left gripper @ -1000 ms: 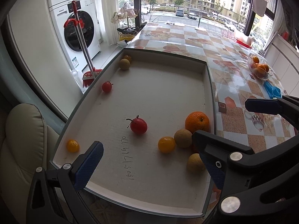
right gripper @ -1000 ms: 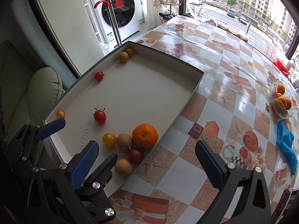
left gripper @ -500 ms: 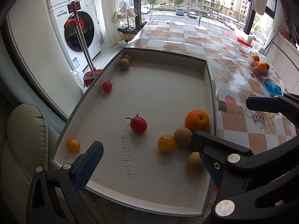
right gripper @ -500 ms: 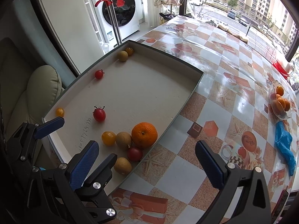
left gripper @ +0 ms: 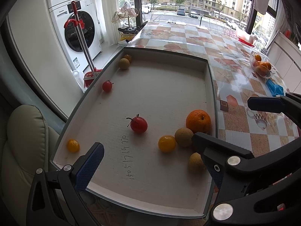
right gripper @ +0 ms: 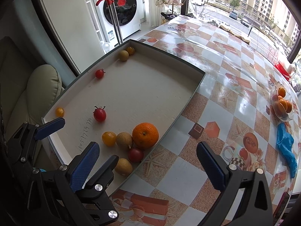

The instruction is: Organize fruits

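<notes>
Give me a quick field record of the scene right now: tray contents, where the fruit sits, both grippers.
tray: shallow box on the checked table
big orange: near right wall, touching a brown fruit
red tomatoes: one mid-tray, one by left wall
fruit bowl: on table, outside tray
left gripper: open, empty, over near end
right gripper: open, empty, straddling the tray's right wall

Dark red tomato (right gripper: 135,154) behind left gripper's fingers (left gripper: 210,143) in left view
</notes>
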`<state>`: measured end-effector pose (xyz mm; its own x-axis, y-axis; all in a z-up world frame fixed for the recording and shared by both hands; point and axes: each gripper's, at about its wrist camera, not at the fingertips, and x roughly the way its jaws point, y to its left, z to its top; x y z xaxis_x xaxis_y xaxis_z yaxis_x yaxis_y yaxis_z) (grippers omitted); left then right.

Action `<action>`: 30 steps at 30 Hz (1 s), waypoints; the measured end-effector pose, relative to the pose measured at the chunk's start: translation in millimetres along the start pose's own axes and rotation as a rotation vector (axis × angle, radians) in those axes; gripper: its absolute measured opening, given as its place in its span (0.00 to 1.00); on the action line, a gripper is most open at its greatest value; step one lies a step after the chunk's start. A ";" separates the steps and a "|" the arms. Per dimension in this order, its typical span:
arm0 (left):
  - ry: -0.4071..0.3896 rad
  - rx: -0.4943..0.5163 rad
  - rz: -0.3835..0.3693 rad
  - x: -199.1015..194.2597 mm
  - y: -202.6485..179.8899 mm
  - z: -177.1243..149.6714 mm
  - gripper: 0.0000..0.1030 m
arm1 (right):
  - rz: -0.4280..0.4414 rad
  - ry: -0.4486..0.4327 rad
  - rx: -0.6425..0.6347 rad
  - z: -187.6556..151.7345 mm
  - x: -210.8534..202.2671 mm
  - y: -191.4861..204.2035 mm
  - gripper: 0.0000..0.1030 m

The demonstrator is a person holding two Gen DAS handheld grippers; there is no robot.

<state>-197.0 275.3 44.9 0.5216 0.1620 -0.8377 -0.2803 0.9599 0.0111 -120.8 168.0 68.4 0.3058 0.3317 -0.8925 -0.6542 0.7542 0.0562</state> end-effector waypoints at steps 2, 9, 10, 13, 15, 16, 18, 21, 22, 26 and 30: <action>0.000 -0.001 -0.002 0.1 0.2 -0.4 1.00 | -0.009 0.001 -0.007 -1.0 0.5 0.7 1.00; 0.000 -0.001 0.000 0.8 1.3 -2.0 1.00 | -0.021 0.002 -0.011 -2.0 0.3 0.6 1.00; 0.000 0.000 0.001 0.6 1.4 -2.1 1.00 | -0.021 0.003 -0.012 -1.4 0.3 1.5 1.00; 0.000 0.000 0.001 0.5 1.5 -2.0 1.00 | -0.018 0.003 -0.014 -1.7 -1.0 0.9 1.00; 0.001 0.001 0.000 0.6 1.4 -2.0 1.00 | -0.018 0.000 -0.012 -1.8 -1.6 0.8 1.00; 0.001 0.004 0.000 0.5 1.0 -2.0 1.00 | -0.018 0.000 -0.012 -1.6 -1.3 1.0 1.00; 0.001 0.009 0.001 0.0 0.1 -2.2 1.00 | -0.019 0.000 -0.010 -1.3 -0.9 0.1 1.00; 0.001 0.011 -0.001 -0.7 -0.3 -2.2 1.00 | -0.019 0.001 -0.007 -1.2 -1.1 -1.3 1.00; 0.001 0.011 -0.001 -0.9 -0.5 -2.2 1.00 | -0.019 0.001 -0.009 -1.2 -1.1 -1.3 1.00; 0.000 0.010 -0.001 -1.2 -1.0 -2.4 1.00 | -0.021 0.000 -0.014 -0.6 -0.9 -1.4 1.00; -0.001 0.010 -0.001 -1.3 -0.8 -2.2 1.00 | -0.022 0.000 -0.014 -0.5 -0.9 -1.2 1.00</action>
<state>-199.2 273.9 44.7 0.5222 0.1614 -0.8374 -0.2717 0.9623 0.0161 -120.6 166.5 68.9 0.3197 0.3151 -0.8936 -0.6573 0.7530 0.0303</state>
